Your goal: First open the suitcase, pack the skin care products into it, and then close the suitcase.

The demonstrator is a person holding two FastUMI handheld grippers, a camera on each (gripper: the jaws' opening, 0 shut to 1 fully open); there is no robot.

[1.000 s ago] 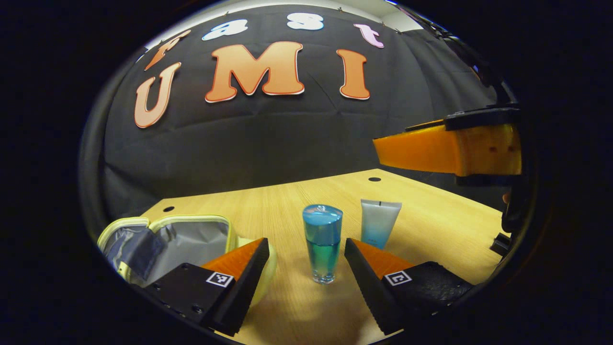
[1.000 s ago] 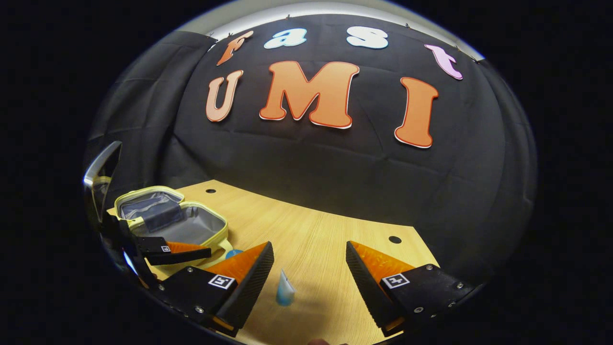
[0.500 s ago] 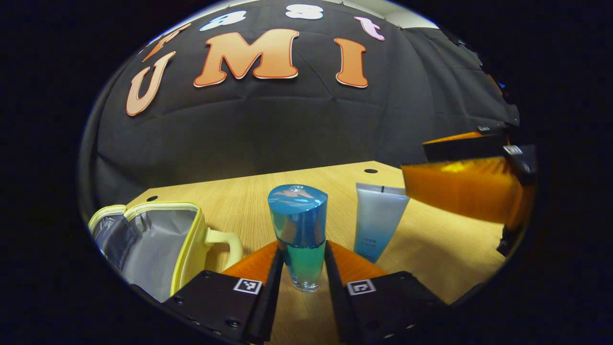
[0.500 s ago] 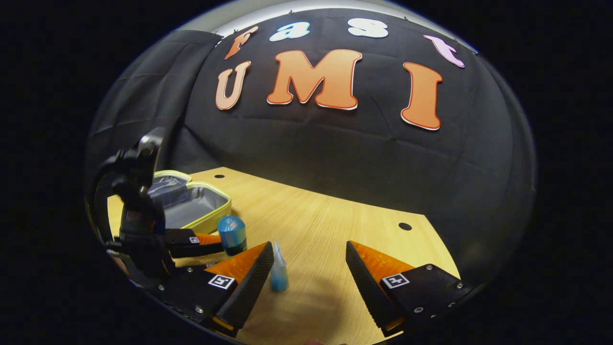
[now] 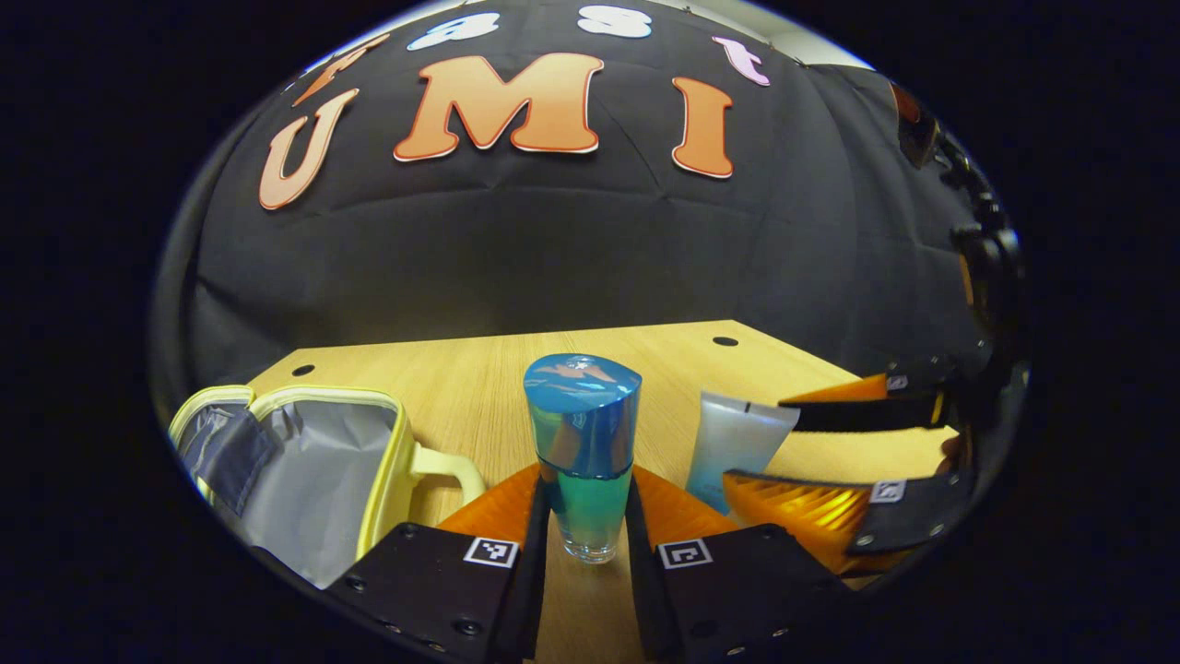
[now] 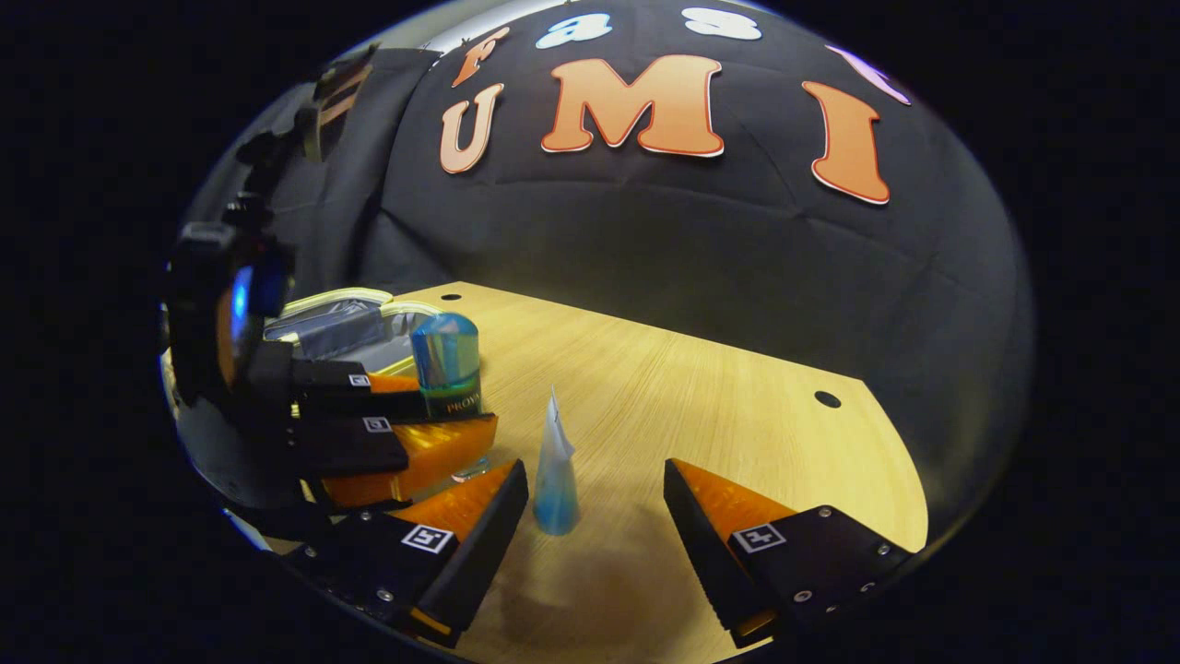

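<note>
The left tongs (image 5: pixel 584 516) are clamped on the lower body of the blue bottle (image 5: pixel 584 452), which stands upright on the bench (image 5: pixel 479 369). Gripped so low, the tall bottle may tip as it lifts. The right tongs (image 6: pixel 595 503) are spread wide with the standing tube (image 6: pixel 556 470) between them, nearer their left finger; a nudge from that finger could topple it. The two tongs sit just beside each other, so they could collide. The open suitcase (image 5: pixel 304 461) lies near the bench's left edge, with bare bench behind the bottle and tube.
</note>
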